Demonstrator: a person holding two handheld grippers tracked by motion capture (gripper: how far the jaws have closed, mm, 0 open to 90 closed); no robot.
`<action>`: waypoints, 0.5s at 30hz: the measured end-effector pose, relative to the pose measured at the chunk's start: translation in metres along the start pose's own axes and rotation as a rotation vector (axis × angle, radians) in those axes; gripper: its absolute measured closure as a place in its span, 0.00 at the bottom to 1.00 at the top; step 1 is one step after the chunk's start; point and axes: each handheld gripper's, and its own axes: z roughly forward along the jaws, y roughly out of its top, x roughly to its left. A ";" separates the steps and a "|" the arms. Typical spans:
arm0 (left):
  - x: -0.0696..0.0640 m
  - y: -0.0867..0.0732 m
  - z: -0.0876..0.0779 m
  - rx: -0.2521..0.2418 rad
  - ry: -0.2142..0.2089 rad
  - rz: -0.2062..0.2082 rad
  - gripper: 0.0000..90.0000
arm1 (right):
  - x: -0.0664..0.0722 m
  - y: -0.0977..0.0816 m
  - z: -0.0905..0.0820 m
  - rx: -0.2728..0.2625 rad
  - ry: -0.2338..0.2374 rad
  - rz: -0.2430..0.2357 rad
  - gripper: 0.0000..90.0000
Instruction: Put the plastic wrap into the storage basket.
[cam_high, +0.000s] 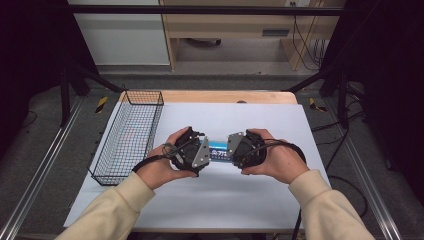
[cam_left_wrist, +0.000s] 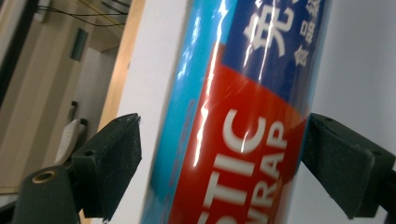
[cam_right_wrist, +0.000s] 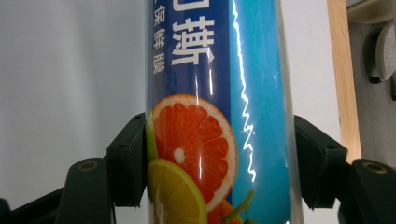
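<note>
Held thing: a long, glossy blue cardboard box of plastic wrap (cam_high: 219, 151) with a red panel and citrus pictures – it lies across, between the two hands, over the middle of the tabletop (cam_high: 250, 200).
Left hand-held gripper (cam_high: 202, 152): at the box's left end. In the left gripper view the box (cam_left_wrist: 243, 116) stands between the black jaws; one pad (cam_left_wrist: 338, 158) touches its edge, the other pad (cam_left_wrist: 116, 154) stands just clear of it, a strip of white showing in the gap. Not clamped.
Right hand-held gripper (cam_high: 230, 150): at the box's right end, clenched on it – in the right gripper view both pads (cam_right_wrist: 128, 158) press the sides of the box (cam_right_wrist: 219, 116).
Hands: each wraps its gripper body from outside; cream sleeves come in from the lower edge.
Tabletop: white sheet over a pale wooden board.
Black wire mesh basket (cam_high: 127, 137): on the left part of the tabletop, well apart from the box.
</note>
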 end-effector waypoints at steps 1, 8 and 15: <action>-0.002 0.001 0.003 0.022 -0.007 0.002 0.17 | 0.001 0.002 0.000 -0.008 0.003 -0.007 0.35; -0.001 -0.002 0.003 0.061 -0.003 -0.006 0.20 | 0.004 0.009 -0.003 -0.021 0.013 -0.015 0.35; -0.002 -0.002 0.000 0.067 0.010 0.023 0.28 | 0.004 0.017 -0.004 -0.015 0.021 -0.032 0.35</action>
